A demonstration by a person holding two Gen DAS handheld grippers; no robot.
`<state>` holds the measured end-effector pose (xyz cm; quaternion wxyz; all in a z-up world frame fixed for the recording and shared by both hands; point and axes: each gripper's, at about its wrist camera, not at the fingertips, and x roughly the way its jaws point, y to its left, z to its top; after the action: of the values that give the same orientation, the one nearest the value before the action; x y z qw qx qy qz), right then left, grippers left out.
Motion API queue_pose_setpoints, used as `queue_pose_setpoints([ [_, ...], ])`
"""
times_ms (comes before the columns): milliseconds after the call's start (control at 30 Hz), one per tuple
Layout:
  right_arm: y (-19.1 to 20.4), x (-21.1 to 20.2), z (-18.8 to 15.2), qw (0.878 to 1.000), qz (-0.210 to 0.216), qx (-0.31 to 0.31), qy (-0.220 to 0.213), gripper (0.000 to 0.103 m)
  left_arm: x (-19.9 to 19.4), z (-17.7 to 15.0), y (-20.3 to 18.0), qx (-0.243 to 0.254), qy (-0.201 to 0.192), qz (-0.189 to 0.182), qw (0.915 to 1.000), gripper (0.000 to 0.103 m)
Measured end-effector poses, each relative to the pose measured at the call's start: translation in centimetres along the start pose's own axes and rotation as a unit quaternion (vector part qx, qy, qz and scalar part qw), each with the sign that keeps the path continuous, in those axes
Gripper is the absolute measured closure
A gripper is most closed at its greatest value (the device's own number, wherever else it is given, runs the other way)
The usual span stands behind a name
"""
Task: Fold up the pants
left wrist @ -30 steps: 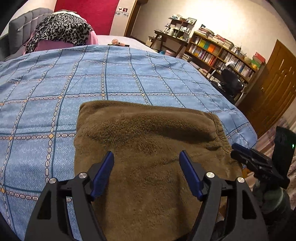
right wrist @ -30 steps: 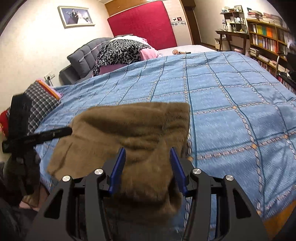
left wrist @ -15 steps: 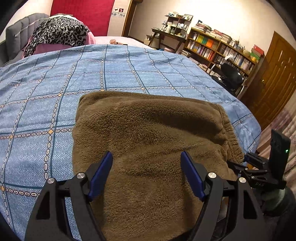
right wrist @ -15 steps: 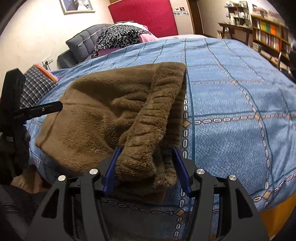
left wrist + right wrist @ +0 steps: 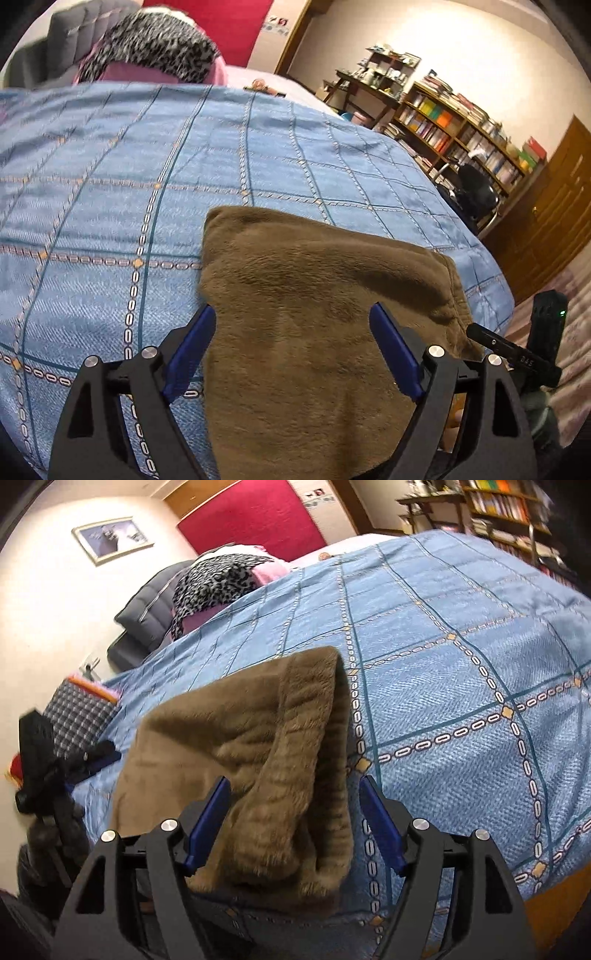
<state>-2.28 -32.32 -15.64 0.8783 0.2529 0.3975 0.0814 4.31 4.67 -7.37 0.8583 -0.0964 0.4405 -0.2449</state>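
Observation:
Brown fleece pants (image 5: 314, 280) lie folded into a block on the blue checked bedspread (image 5: 110, 184), near the bed's front edge. My left gripper (image 5: 291, 309) hovers over the block's near left part. Its jaws are opening, with cloth below the blue pads but not pinched. In the right wrist view the ribbed waistband (image 5: 306, 738) is bunched at the right end of the pants (image 5: 207, 731). My right gripper (image 5: 293, 780) straddles that bunch. Its jaws are opening and the right pad stands apart from the cloth. Each view shows the other gripper at its edge.
A leopard-print blanket (image 5: 159, 48) on pink pillows lies at the head of the bed. Bookshelves (image 5: 461, 129), a desk chair (image 5: 476, 192) and a wooden door (image 5: 554, 206) stand to the right. A checked cushion (image 5: 77, 720) sits left of the bed.
Both pairs of jaws have spread wider. The right gripper has let go of the bunched waistband, which now rests on the bed. Both views have rolled and drawn back slightly.

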Motion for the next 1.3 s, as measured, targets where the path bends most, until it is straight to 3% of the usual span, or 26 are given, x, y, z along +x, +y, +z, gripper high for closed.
queue_pose_setpoints([
  [333, -2.3, 3.2, 1.0, 0.997, 0.037, 0.063, 0.04, 0.025, 3.3, 0.0, 4.7, -0.094, 0.073, -0.039, 0.9921, 0.017],
  [567, -3.6, 4.8, 1.4, 0.992, 0.066, 0.093, 0.059, 0.012, 4.7, -0.2, 6.3, -0.126, 0.099, -0.087, 0.9832, 0.014],
  [833, -2.2, 5.9, 1.8, 0.992, 0.069, 0.07, 0.074, 0.011, 5.3, -0.3, 6.6, -0.126, 0.105, -0.115, 0.9797, 0.012],
  [900, -1.5, 6.2, 1.6, 0.992, 0.076, 0.06, 0.082, 0.012, 5.3, -0.2, 6.6, -0.127, 0.107, -0.129, 0.9777, 0.015],
  [933, -1.3, 6.5, 1.6, 0.991, 0.08, 0.057, 0.087, 0.014, 5.2, -0.3, 6.5, -0.13, 0.11, -0.144, 0.9748, 0.021],
  [1000, -1.2, 7.0, 1.4, 0.989, 0.092, 0.062, 0.099, 0.022, 5.3, -0.4, 6.6, -0.141, 0.114, -0.167, 0.9692, 0.027],
  [1200, -1.4, 7.3, 1.5, 0.988, 0.098, 0.07, 0.097, 0.027, 5.0, -0.8, 7.2, -0.155, 0.107, -0.192, 0.9632, 0.037],
  [1300, -1.7, 7.1, 1.5, 0.987, 0.105, 0.074, 0.096, 0.034, 4.5, -1.1, 7.3, -0.154, 0.098, -0.199, 0.963, 0.046],
])
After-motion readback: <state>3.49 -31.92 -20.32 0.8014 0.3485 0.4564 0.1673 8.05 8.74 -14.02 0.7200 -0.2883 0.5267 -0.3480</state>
